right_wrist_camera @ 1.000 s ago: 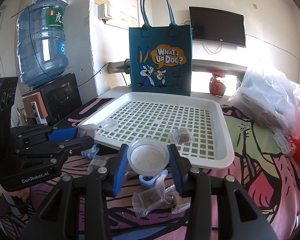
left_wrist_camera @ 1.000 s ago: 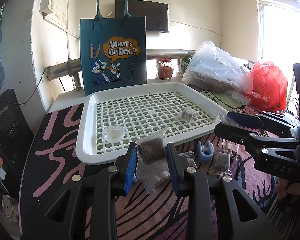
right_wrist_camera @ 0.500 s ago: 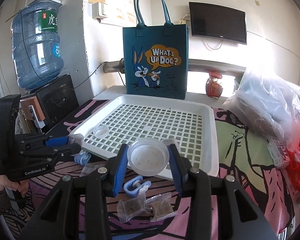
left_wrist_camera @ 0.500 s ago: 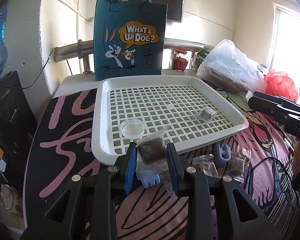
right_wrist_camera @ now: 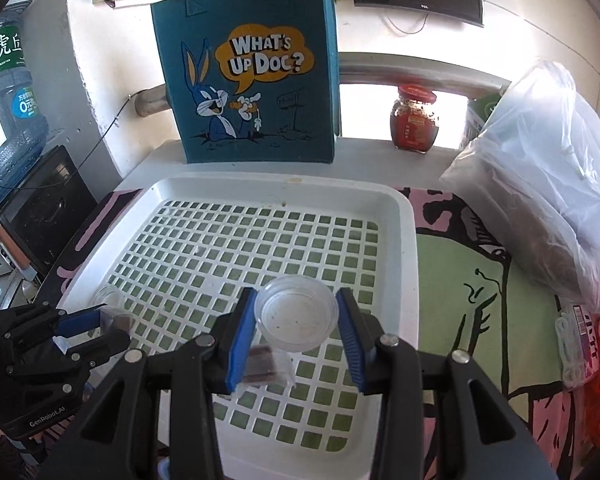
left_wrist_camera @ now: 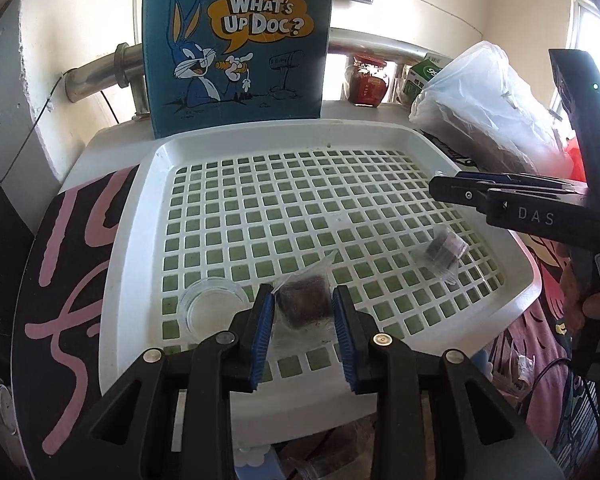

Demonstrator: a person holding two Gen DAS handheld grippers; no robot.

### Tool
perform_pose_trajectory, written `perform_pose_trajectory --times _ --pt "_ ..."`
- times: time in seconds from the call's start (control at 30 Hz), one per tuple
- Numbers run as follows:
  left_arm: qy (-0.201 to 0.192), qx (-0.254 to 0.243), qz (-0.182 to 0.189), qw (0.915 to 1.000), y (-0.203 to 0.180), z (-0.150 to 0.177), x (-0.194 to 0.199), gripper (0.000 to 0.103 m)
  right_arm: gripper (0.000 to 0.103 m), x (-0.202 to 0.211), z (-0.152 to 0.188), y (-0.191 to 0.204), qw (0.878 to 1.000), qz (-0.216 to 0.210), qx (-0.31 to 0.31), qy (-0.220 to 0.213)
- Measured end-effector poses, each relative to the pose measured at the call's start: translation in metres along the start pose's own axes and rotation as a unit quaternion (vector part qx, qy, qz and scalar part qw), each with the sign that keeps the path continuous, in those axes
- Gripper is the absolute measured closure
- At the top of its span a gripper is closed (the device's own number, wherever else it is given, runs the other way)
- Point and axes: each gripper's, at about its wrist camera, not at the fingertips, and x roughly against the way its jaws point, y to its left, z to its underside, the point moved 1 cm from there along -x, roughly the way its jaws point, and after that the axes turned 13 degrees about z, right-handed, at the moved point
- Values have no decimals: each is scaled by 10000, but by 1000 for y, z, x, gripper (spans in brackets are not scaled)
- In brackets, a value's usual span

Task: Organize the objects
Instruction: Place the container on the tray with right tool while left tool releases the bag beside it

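Both grippers now over tray [left_wrist_camera: 380, 136], left gripper [left_wrist_camera: 302, 318] clasping packet [left_wrist_camera: 303, 303]

Behind your tray stands a teal Bugs Bunny tote bag [right_wrist_camera: 256, 64], a red-lidded jar [right_wrist_camera: 414, 122] beside it (on the ledge), a water jug [right_wrist_camera: 8, 108] far left.

Left tongs [left_wrist_camera: 303, 322], right tongs [right_wrist_camera: 296, 322] clamped, angled down.

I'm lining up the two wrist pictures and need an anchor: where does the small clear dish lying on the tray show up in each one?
Left wrist view: the empty clear dish lies low left on the white tray, just left of the left gripper.
Right wrist view: only its rim shows at the tray's left edge, above the left gripper.
Shared landmark: the teal cartoon bag behind the tray.
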Motion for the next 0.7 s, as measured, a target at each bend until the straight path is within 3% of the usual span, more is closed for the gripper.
perform_pose_trajectory --times 0.17,0.3,0.4,0.6,0.7 --pt "24 -39 -145 9999 -1 -2 -8 74 63 -38 2 -4 9984 258 -84 500" --pt "-125 24 115 9999 -3 -4 3 44 60 -36 -3 -8 9980 -19 -255 576" --pt "-482 2 261 9985 -4 -7 33 36 46 -4 -8 -18 9982 -245 -523 165" --pt "-1306 -51 165 9913 6 5 108 11 44 97 12 -27 9930 -599 -512 -876" --pt "-1358 91 106 9906 13 23 122 8 37 133 36 -29 9891 -599 -411 -1284"
